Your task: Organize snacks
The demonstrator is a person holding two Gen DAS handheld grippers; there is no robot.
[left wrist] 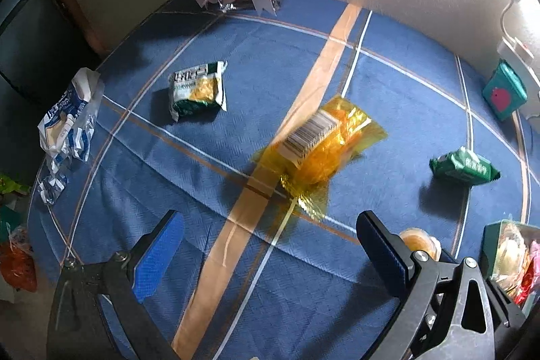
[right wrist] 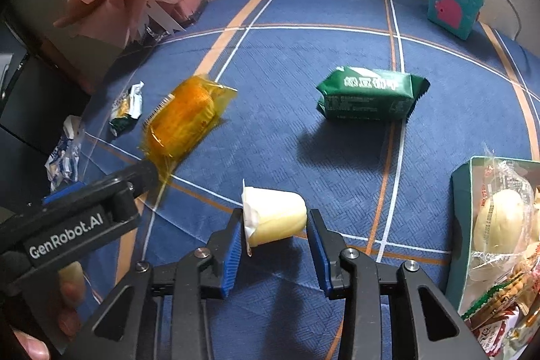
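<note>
The left gripper [left wrist: 266, 245] is hovering with jaws spread wide and gripping nothing, over the blue striped tablecloth [left wrist: 168, 164], with the orange-wrapped cake [left wrist: 320, 145] lying just ahead. The right gripper [right wrist: 275, 245] is bracketing a tipped-over pudding cup [right wrist: 275, 218] between its blue pads [right wrist: 233, 253], jaws open around it; contact cannot be told. A green snack packet [right wrist: 369, 95] is lying farther back, and the green box [right wrist: 460, 218] of snacks is sitting at the right.

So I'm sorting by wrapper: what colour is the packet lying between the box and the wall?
Dark green rectangular foil packet with white lettering, clearest in the right wrist view.
</note>
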